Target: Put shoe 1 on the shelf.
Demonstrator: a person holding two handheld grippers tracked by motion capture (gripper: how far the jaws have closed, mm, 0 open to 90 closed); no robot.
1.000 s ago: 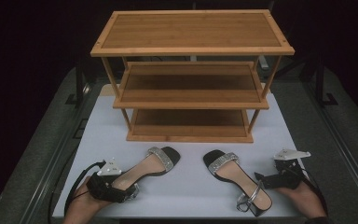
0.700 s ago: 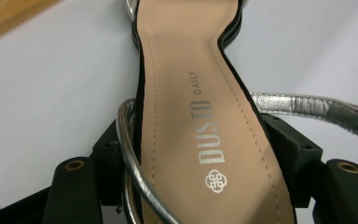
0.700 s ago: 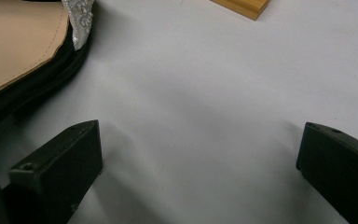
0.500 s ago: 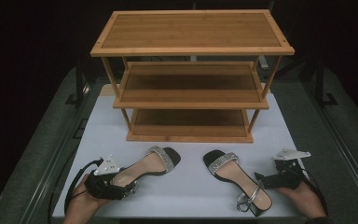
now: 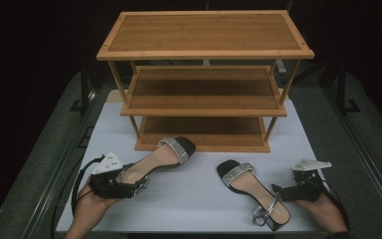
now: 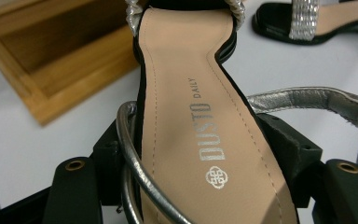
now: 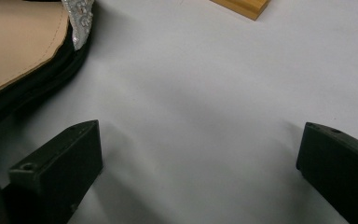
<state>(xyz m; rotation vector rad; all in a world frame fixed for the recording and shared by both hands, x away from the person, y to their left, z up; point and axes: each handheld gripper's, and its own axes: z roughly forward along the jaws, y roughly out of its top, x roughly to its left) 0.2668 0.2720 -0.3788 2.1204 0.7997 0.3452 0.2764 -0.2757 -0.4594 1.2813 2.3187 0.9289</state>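
Note:
A black heeled sandal with a beige insole and a silver toe band [image 5: 159, 157] [image 6: 191, 93] has its toe close to the bottom shelf of a three-tier wooden rack [image 5: 204, 50]. My left gripper [image 5: 132, 186] [image 6: 198, 142] is shut on that sandal's heel end, one jaw on each side of the sole, with the silver ankle strap looped around them. The matching sandal [image 5: 251, 186] [image 6: 307, 18] [image 7: 23, 46] lies flat at the front right. Just right of its heel my right gripper [image 5: 278, 191] [image 7: 200, 135] stands open over bare mat.
The rack [image 6: 51, 70] [image 7: 242, 7] stands at the back of a white mat [image 5: 199, 194]. Dark grey table surface and metal rails flank the mat on both sides. Free mat lies between the two sandals.
My left gripper has moved forward with the sandal, bringing its toe up to the rack's bottom shelf. The right sandal and right gripper have stayed put.

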